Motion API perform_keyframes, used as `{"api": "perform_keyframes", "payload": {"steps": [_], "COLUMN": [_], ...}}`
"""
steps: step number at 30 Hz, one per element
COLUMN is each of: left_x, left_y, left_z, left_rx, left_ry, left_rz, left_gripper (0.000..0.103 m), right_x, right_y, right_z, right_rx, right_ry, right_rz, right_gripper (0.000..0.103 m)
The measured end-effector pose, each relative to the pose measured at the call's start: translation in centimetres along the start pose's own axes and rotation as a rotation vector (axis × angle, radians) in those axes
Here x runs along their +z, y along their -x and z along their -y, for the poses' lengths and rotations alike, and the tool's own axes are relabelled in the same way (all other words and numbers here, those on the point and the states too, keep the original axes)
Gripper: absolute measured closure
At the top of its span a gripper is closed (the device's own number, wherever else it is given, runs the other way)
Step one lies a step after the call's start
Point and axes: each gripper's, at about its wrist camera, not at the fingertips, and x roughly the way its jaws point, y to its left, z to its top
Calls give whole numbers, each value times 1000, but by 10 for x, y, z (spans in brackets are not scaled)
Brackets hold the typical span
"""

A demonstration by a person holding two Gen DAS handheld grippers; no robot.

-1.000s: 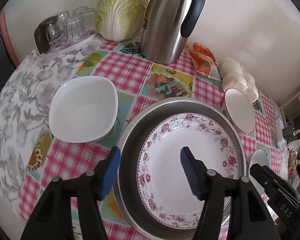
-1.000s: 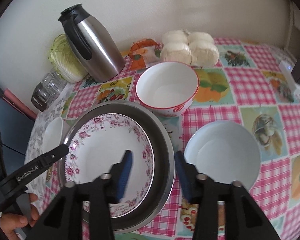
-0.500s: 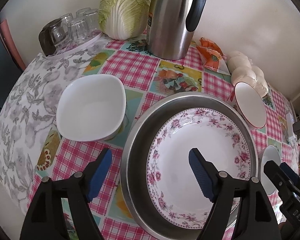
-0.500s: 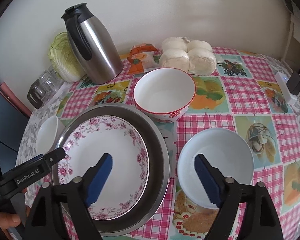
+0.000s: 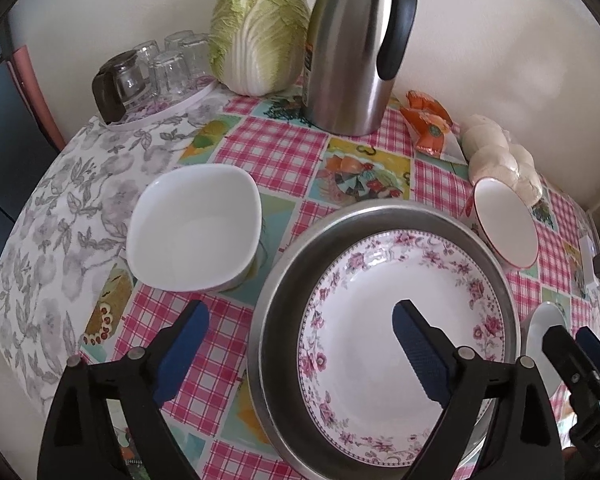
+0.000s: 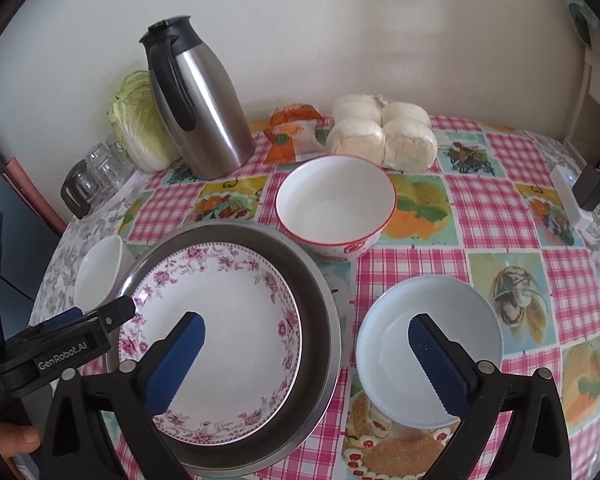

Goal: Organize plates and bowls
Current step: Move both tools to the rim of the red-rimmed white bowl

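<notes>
A floral plate (image 5: 400,332) (image 6: 220,304) lies inside a metal basin (image 5: 380,210) (image 6: 320,300). My left gripper (image 5: 300,314) hovers over the basin's left rim; its jaws are opening and press on nothing. My right gripper (image 6: 306,322) straddles the basin's right rim, one finger over the plate, the other over a pale blue bowl (image 6: 452,304). Its jaws are also opening and grip nothing. A white squarish bowl (image 5: 192,232) (image 6: 100,272) sits left of the basin. A red-rimmed bowl (image 6: 336,204) (image 5: 504,224) stands behind it.
A steel thermos (image 5: 352,48), a cabbage (image 5: 260,32) and upturned glasses on a tray (image 5: 160,68) line the wall. Wrapped buns (image 6: 380,132) and an orange packet (image 6: 292,132) lie behind the red-rimmed bowl. A white box and plug (image 6: 572,196) sit at the right edge.
Both grippers' jaws have spread much wider. Both views have tipped up slightly, showing more of the wall. The plate and bowls have not moved.
</notes>
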Motion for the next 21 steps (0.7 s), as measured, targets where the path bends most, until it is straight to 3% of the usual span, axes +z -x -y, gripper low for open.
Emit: {"api": "perform_keyframes", "payload": {"steps": [5,11,21], "left_x": [4,6,14], "left_y": [5,12,19], "left_z": [-2,0,8], "left_rx": [1,-49,-66], "left_ry": [18,28,18], "left_rz": [48,143,186], "left_gripper": [3,3,3], "right_x": [5,12,22], "right_y": [10,21,20], "right_z": [4,13,35], "right_rx": [0,12,47], "right_ry": [-15,-56,-131], "right_rz": [79,142,116], "right_gripper": [0,0,0]}}
